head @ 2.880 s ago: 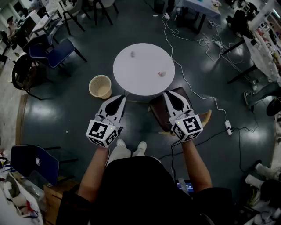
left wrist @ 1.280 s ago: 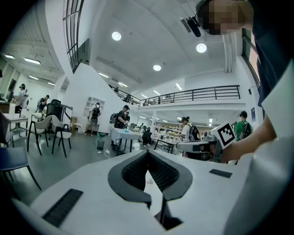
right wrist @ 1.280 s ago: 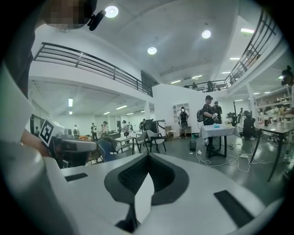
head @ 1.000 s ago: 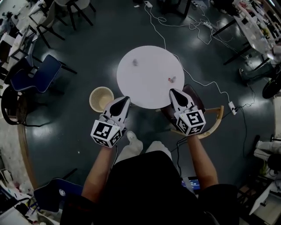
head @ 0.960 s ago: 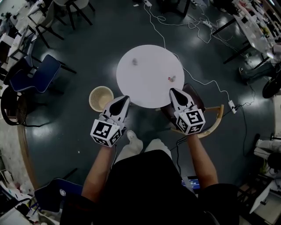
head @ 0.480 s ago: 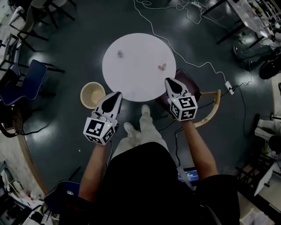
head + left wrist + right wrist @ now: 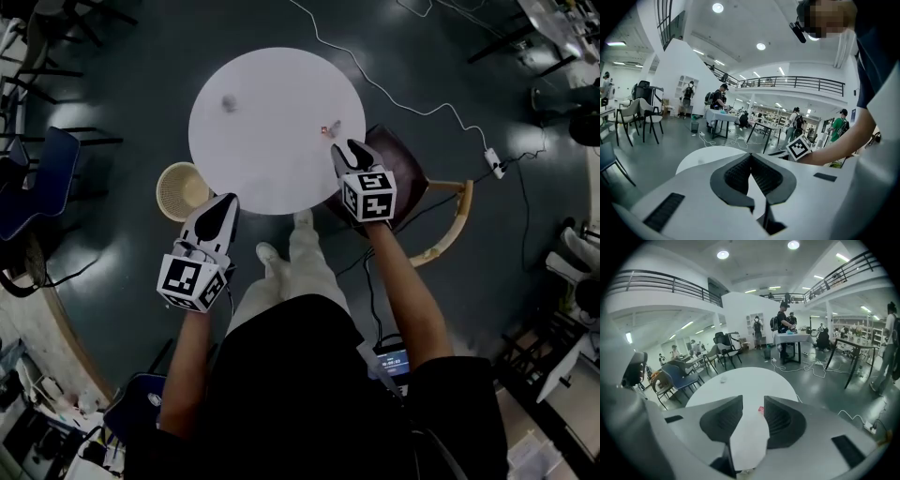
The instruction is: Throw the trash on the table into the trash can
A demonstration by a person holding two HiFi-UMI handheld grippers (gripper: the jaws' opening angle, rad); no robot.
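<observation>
Open dark floor lies beyond the round white table (image 7: 281,173). A brown chair (image 7: 405,173) crowds its near right edge. The woven trash can (image 7: 181,190) stands by the table's near left edge, its contents unclear. Small red-white trash (image 7: 326,130) lies near the table's right edge. The right gripper (image 7: 348,146), just before it, has just been opening its jaws and holds nothing. The left gripper (image 7: 223,201), off the table's near left edge, is closed and empty.

Brown-seated wooden chair (image 7: 410,183), blue chair (image 7: 42,183), white cable (image 7: 370,84) ending at perhaps a power strip (image 7: 494,166)

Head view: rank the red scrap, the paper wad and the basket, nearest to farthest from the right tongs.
1. Red scrap, just ahead of the right tongs.
2. Paper wad, far left of the table.
3. Basket, on the floor, left.
</observation>
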